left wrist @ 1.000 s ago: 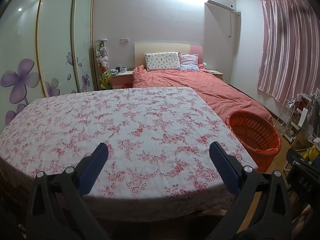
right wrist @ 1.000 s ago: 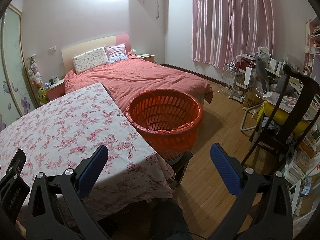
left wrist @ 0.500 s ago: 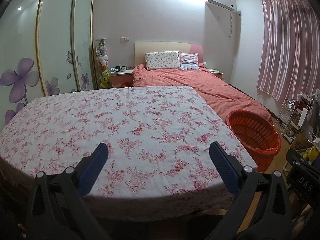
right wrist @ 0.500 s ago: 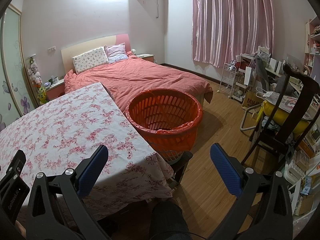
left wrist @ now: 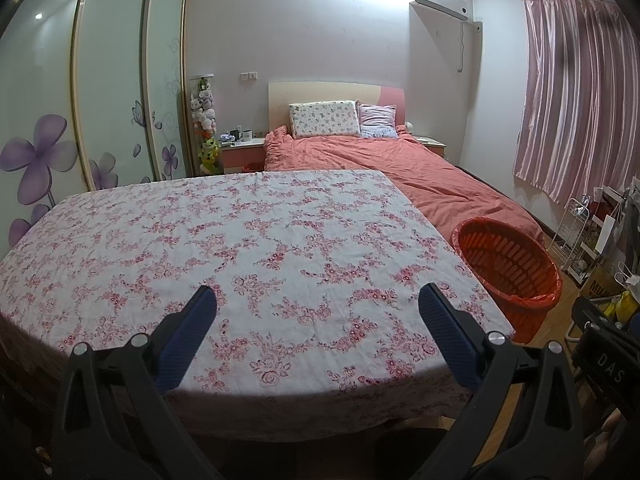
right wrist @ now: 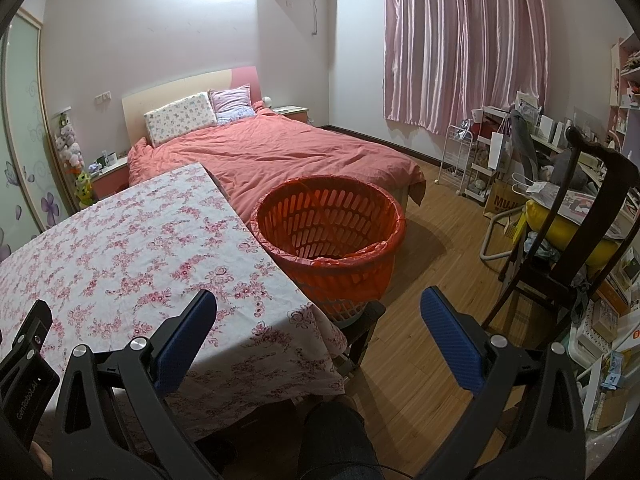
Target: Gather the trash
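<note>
An orange slatted basket [right wrist: 330, 236] lined with an orange bag stands on a low stool at the table's right corner; it also shows in the left wrist view [left wrist: 506, 272]. My left gripper [left wrist: 316, 308] is open and empty over the near edge of the table with the floral cloth [left wrist: 240, 240]. My right gripper [right wrist: 318, 312] is open and empty, held just in front of the basket, above the table's corner [right wrist: 280, 320]. I see no trash on the cloth in either view.
A bed with a salmon cover [right wrist: 280, 152] lies behind the table and basket. A dark wooden chair [right wrist: 568, 240] and cluttered shelves [right wrist: 500, 148] stand on the right. A wardrobe with flower decals [left wrist: 80, 120] lines the left wall. Wooden floor [right wrist: 420, 320] shows right of the basket.
Both views have shifted only slightly. Both grippers stay open and empty.
</note>
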### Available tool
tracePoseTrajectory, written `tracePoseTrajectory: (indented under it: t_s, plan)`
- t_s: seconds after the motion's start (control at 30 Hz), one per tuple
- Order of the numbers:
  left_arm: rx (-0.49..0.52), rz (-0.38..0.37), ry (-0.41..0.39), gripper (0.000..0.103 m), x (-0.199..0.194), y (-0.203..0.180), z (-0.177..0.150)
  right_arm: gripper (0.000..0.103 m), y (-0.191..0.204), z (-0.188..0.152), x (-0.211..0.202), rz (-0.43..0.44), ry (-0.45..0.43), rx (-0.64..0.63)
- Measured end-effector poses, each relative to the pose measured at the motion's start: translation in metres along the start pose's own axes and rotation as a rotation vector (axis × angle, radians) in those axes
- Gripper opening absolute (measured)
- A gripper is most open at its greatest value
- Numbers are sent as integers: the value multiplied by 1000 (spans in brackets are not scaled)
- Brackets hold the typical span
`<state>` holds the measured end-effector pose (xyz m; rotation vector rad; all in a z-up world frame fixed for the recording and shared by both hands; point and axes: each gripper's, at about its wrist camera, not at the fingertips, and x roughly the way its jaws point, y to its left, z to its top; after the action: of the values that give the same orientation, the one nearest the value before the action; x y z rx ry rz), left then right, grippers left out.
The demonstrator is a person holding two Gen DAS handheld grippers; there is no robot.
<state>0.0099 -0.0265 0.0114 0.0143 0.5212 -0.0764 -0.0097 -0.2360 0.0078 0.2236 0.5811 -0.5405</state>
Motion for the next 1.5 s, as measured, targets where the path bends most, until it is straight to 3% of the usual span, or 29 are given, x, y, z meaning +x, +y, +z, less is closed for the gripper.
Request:
tracePoseTrajectory:
  t_s: [1.5]
  plan:
    - [-12,11,27,99,6,5,-1,101,0,0,0,-1,5,-4]
